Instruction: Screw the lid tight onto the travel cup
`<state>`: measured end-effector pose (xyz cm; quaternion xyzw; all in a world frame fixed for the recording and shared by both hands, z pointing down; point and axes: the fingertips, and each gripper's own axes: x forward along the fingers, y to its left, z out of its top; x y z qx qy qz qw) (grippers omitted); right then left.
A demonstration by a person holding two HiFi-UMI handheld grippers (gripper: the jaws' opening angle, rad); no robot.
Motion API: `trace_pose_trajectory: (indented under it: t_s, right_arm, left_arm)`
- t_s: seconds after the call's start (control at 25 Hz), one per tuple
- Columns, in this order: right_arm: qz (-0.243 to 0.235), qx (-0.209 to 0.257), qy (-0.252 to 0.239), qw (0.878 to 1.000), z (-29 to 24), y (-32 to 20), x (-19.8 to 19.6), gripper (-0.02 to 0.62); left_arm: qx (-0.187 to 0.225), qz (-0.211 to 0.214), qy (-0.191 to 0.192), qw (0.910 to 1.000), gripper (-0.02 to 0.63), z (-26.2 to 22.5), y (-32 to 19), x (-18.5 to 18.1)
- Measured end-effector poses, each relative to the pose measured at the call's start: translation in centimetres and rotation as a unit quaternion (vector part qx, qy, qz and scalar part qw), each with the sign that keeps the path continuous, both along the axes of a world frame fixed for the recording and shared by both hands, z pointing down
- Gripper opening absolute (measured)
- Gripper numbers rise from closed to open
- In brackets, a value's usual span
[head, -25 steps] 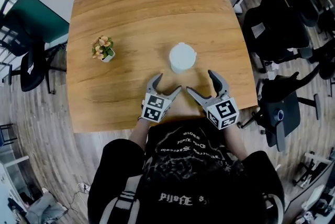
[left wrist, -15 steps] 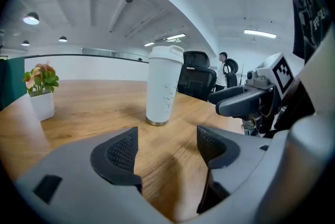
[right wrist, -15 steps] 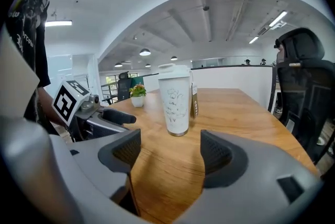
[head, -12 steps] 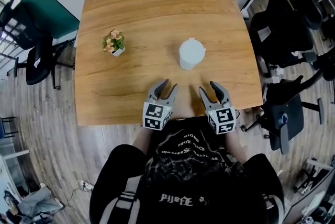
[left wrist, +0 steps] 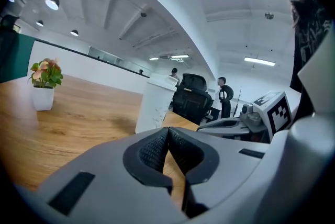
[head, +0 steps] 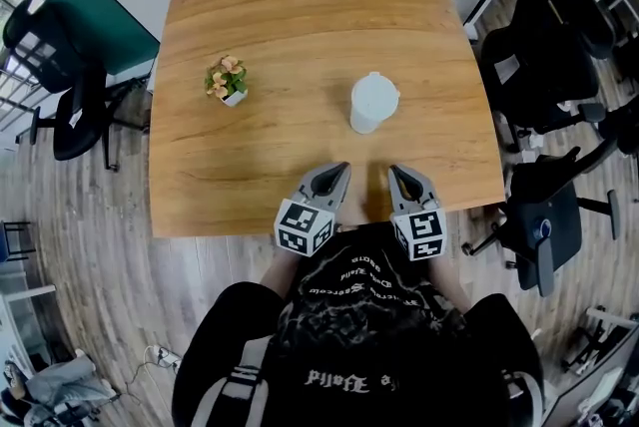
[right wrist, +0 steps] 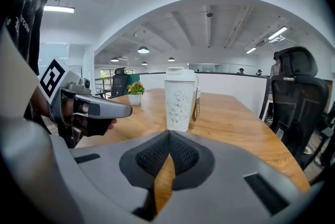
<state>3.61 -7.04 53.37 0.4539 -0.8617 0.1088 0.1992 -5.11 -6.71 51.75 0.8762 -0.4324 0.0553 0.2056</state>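
1. Just clenched shut on nothing: left gripper [head: 341, 169], right gripper [head: 393, 172], at near table [head: 300, 16] edge.
2. Standing upright mid-table, apart from both: travel cup [head: 369, 111], lid [head: 374, 86] on.
3. Probably light, stiff, slippery, easily tipped; best to hold body, twist lid rim.

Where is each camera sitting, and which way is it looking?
Head view: on the person's head, looking steeply down at table, travel cup, plant; black shirt, left tool, right tool show.
Left gripper view: on the left tool, looking along its jaws at the travel cup; right tool shows at right.
Right gripper view: on the right tool, facing the travel cup; left tool shows at left.
Shared: travel cup, plant. Both tools' jaws have just closed, empty.
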Motion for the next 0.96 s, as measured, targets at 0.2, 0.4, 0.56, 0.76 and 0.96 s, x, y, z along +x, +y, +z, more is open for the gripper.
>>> trace_pose_trajectory:
  t_s: [0.2, 0.4, 0.56, 0.76, 0.96]
  right_arm:
    - [0.004, 0.019, 0.002, 1.000, -1.1, 0.0, 0.0, 0.005]
    - [0.016, 0.025, -0.001, 1.000, -1.3, 0.2, 0.2, 0.005]
    - [0.025, 0.026, -0.001, 0.999, -1.1, 0.1, 0.8, 0.005]
    - [0.026, 0.026, 0.002, 0.999, -1.0, 0.2, 0.7, 0.005]
    - [0.023, 0.025, 0.007, 0.999, -0.5, 0.5, 1.1, 0.005]
  left_arm:
    - [-0.001, -0.024, -0.007, 0.9997, 0.021, 0.4, 0.2, -1.1]
    - [0.003, -0.025, -0.018, 0.9995, 0.021, 0.4, 0.4, -1.2]
    - [0.001, -0.021, -0.022, 0.9995, 0.021, 0.7, 0.6, -1.0]
    - [0.003, -0.028, -0.024, 0.9993, 0.021, 0.5, 0.4, -1.6]
    - [0.004, -0.029, -0.025, 0.9993, 0.021, 1.0, 0.5, -1.3]
